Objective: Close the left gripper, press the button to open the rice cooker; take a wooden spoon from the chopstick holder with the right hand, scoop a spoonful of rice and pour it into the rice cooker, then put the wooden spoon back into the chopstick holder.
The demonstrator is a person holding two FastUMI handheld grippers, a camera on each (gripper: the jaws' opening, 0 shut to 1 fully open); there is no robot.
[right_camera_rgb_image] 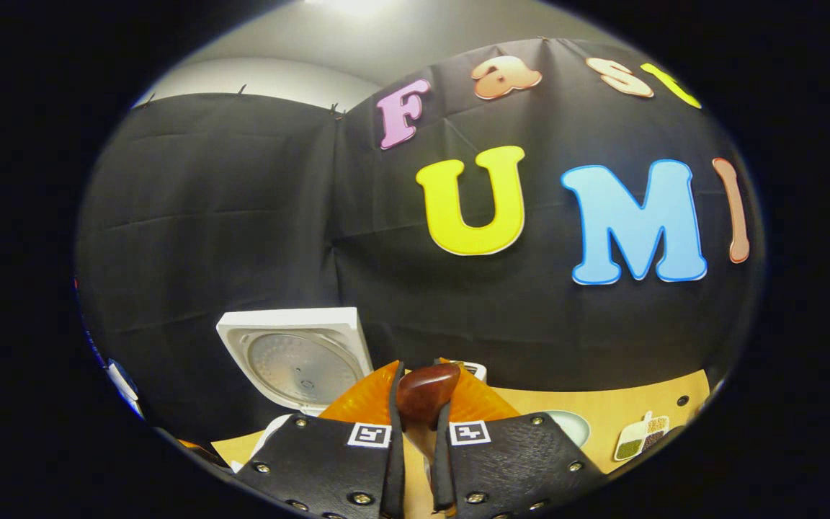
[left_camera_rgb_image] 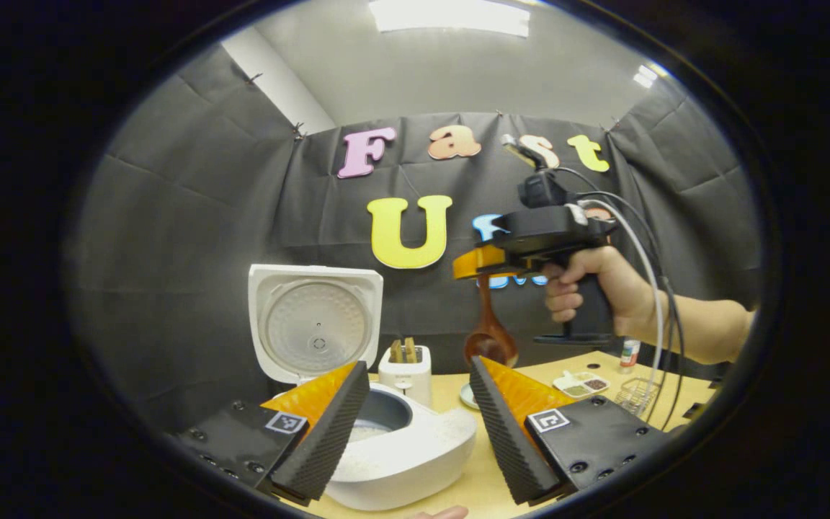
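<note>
The wooden spoon [left_camera_rgb_image: 488, 328] is clamped, bowl down, by the right gripper [right_camera_rgb_image: 418, 432] above the desk [left_camera_rgb_image: 483, 479], while the left gripper [left_camera_rgb_image: 418, 411] fingers are held apart over the open rice cooker [left_camera_rgb_image: 386, 447].

The left tongs [left_camera_rgb_image: 418, 404] have two black bodies studded with round screws, each carrying a small square black-and-white marker, and wedge-shaped fingers [left_camera_rgb_image: 325, 436] with ribbed inner faces. The right tongs [right_camera_rgb_image: 418, 461] are built alike in the right gripper view: black textured plates, silver screws and a square marker on each side. In the left gripper view they show a black pistol-grip handle, a dark housing on top and several grey and black cables looping away from it. The hand [left_camera_rgb_image: 591, 288] around that handle has a bare forearm with no sleeve.
</note>
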